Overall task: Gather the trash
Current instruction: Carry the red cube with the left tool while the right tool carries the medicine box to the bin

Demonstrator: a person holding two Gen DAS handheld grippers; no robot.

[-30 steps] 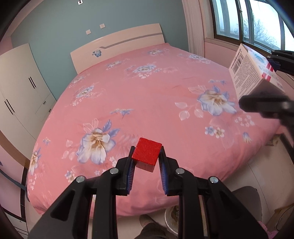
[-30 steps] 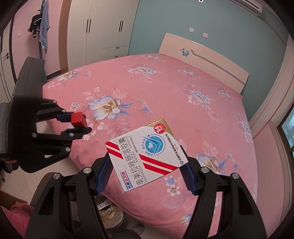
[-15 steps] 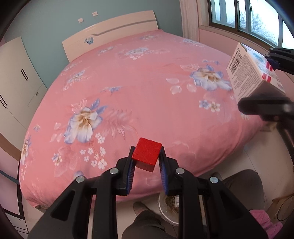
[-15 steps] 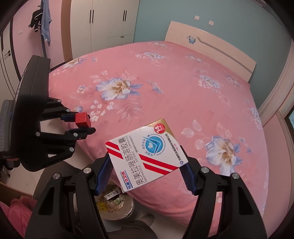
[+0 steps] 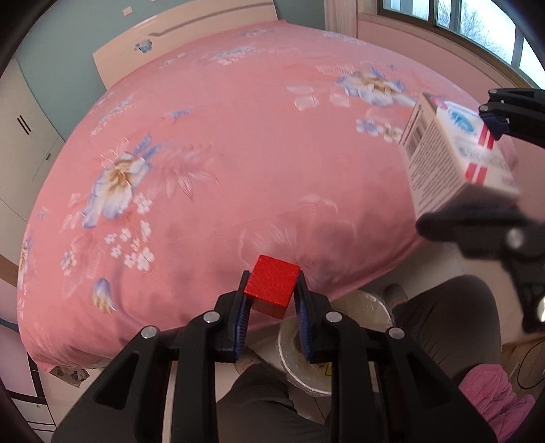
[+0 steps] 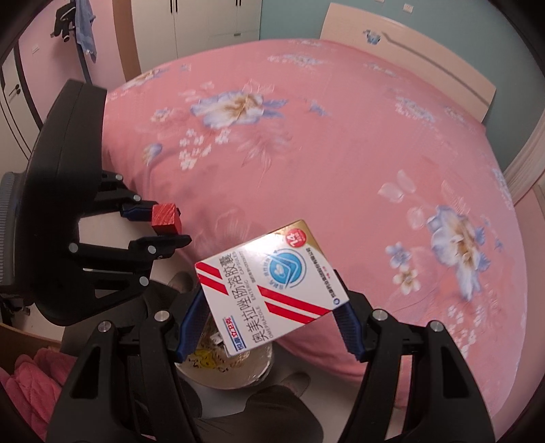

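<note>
- Pink floral bed [image 5: 238, 153] fills the background, a lined bin [image 5: 340, 354] on the floor at its foot, beside the person's knees.
- Left gripper [image 5: 272, 300] is clamped on a red block [image 5: 272, 284], held by two opposite flat faces above the bin. The block looks small, stiff and light, and should not crush.
- Right gripper [image 6: 265, 327] pinches a medicine box [image 6: 272, 286] across its side edges, over the bin. Thin cardboard is likely light and dents under a hard squeeze; the edges are the stiffest place to hold.

Home bedroom, floral bed [image 5: 238, 153], headboard [image 6: 408, 68], wardrobes [image 6: 204, 20]
</note>
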